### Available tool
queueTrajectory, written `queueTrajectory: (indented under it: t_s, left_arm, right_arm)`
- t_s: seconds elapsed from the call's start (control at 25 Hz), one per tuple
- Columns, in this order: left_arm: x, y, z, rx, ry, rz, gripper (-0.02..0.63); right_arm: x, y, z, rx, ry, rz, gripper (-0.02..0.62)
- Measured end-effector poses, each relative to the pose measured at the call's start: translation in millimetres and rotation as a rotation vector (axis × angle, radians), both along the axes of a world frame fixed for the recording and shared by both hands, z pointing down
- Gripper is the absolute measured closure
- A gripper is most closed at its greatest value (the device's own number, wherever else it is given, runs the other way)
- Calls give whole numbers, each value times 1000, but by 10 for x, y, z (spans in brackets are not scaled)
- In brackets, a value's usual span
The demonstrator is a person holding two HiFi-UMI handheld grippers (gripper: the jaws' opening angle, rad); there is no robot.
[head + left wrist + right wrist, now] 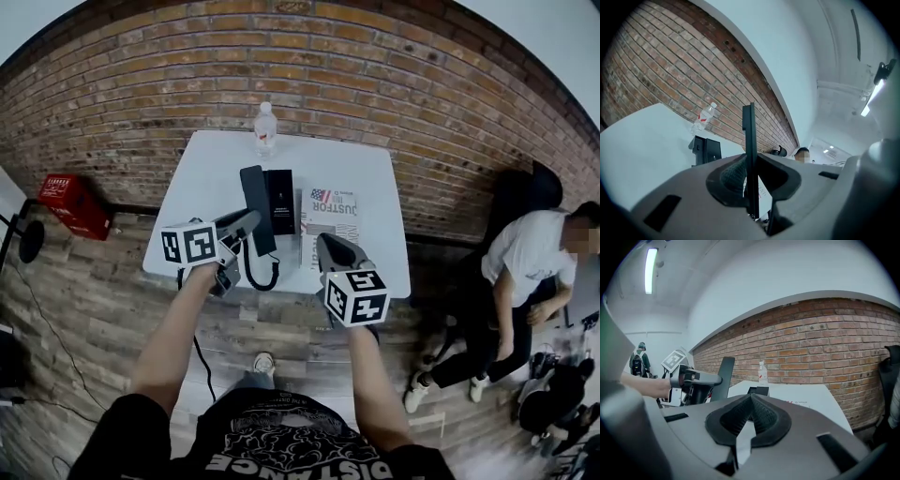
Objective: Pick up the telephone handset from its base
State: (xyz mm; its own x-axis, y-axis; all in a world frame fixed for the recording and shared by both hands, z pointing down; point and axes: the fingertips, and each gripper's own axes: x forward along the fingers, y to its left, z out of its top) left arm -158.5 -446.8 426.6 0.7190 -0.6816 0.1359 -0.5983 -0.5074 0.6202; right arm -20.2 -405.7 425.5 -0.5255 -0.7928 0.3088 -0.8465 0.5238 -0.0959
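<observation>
Slim black telephone handset point(251, 192): clamped in the left gripper point(246, 225), jaws closed on its lower part. The left gripper view shows it edge-on, a thin dark bar pinched between the pads. Long axis near upright: the free end rises well above the jaws, and from the right gripper view it leans slightly. Handset is clear of the black rectangular telephone base point(280, 202), which sits on the table just ahead of the left gripper and a little to its right, not touching the handset. A black coiled cord point(269, 274) hangs from the handset's lower end and loops below the left gripper at the table's near edge. Right gripper point(751, 397): pads closed tip to tip, nothing between them, hovering to the right of the left gripper and well apart from the handset. White rectangular table point(216, 159): bare surface open to the left of the left gripper. A printed paper sheet point(330, 217) lies ahead of the right gripper, just beside the base. A clear plastic water bottle point(265, 128) stands upright at the far edge, beyond the base. Red brick wall point(422, 84) close behind the table. Far left of the left gripper, a red plastic crate point(73, 204) sits on the floor. Far right of the right gripper, a seated person in a white shirt point(520, 267).
</observation>
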Motion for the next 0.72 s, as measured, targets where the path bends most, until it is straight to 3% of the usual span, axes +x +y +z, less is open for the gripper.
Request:
queueTrajectory:
  t_s: [0.72]
  left_arm:
    - [60, 1127, -334, 174, -199, -229, 534]
  right_arm:
    - [70, 755, -269, 94, -5, -84, 595]
